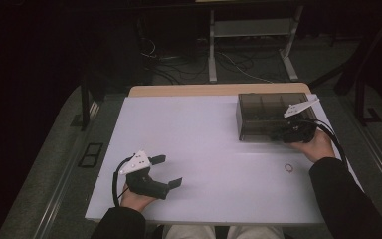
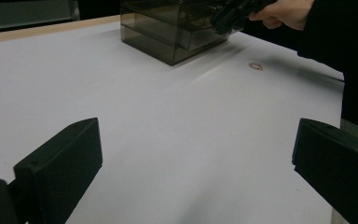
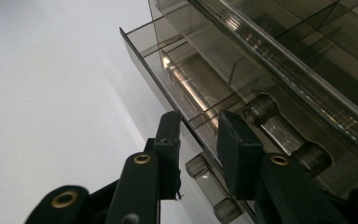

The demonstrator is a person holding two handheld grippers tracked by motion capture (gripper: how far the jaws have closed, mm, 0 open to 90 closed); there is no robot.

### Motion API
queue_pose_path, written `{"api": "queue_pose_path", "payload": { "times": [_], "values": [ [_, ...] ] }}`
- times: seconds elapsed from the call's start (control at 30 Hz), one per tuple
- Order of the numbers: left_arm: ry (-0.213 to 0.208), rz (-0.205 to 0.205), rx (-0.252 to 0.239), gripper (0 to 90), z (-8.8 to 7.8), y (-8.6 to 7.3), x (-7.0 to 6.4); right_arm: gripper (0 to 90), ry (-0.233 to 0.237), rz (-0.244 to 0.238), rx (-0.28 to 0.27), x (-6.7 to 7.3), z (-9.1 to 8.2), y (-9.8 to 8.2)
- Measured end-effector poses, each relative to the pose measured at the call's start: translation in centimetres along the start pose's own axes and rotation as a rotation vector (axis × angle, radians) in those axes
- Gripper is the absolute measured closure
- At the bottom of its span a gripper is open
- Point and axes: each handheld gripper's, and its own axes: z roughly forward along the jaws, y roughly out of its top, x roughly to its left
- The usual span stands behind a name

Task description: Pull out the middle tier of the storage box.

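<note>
My right gripper (image 3: pixel 198 140) is at the near face of the smoked drawer box (image 1: pixel 263 117), which sits far right on the table (image 1: pixel 204 139). Its jaws are narrowed around the drawer front (image 3: pixel 168 93), beside the handle (image 3: pixel 284 135); I can't tell whether the pads bite yet. The drawer looks slightly out, so I'd grip firmly and pull straight toward me. My left gripper (image 1: pixel 166 172) rests wide open and empty, near left. A small ring (image 1: pixel 288 168) lies near right.

Lab: floor cables (image 1: pixel 179 64), metal stand (image 1: pixel 251 30).
</note>
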Motion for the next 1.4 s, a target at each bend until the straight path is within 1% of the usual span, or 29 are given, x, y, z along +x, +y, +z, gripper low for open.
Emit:
{"api": "queue_pose_path", "payload": {
  "times": [0.37,0.67,0.93,1.4],
  "values": [
    [0.001,-0.001,0.001,0.6,0.0,0.0,0.0,69.9,0.005,-0.010,0.010,0.3,-0.4,-0.2],
    [0.001,-0.001,-0.001,0.7,0.0,0.0,-0.1,70.3,0.019,-0.016,-0.011,0.9,-0.4,-1.1],
    [0.003,-0.003,-0.004,0.6,0.0,0.0,-0.1,70.6,0.024,-0.022,0.004,1.2,-0.6,-1.3],
    [0.006,-0.001,-0.007,0.6,-0.1,0.0,-0.1,70.8,0.040,-0.024,0.002,1.8,-1.1,-2.1]
  ]
}}
